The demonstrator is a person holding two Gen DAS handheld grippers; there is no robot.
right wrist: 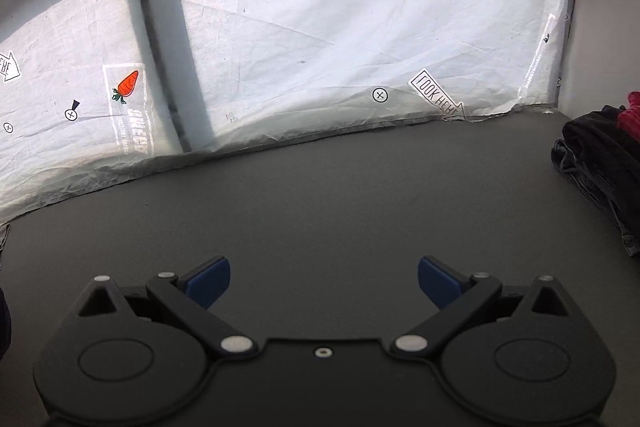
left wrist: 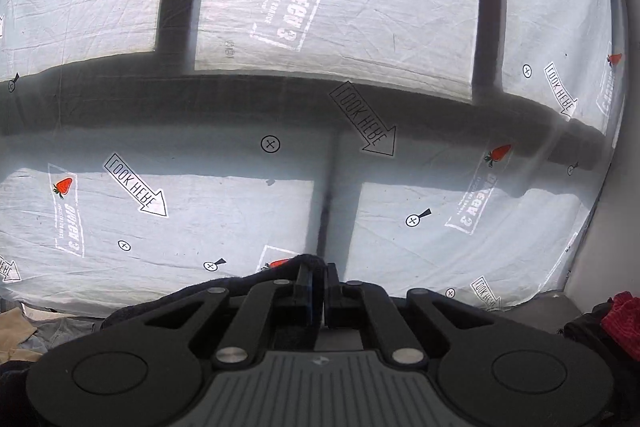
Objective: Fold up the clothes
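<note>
My left gripper (left wrist: 320, 273) is shut, and a dark navy garment (left wrist: 240, 289) is pinched between its fingertips. The cloth bunches over the left finger and hangs down out of sight behind the gripper body. In the right wrist view my right gripper (right wrist: 324, 281) stands open above the grey tabletop (right wrist: 340, 195), with its blue pads (right wrist: 208, 281) wide apart and nothing between them. A folded black garment (right wrist: 596, 163) lies at the table's right edge, well to the right of that gripper.
A white printed sheet (left wrist: 340, 27) with carrots and arrows hangs behind the table, with window-frame shadows across it. Red cloth (left wrist: 624, 319) sits on the dark pile at the right. Beige and grey clothes (left wrist: 16, 327) lie at the lower left.
</note>
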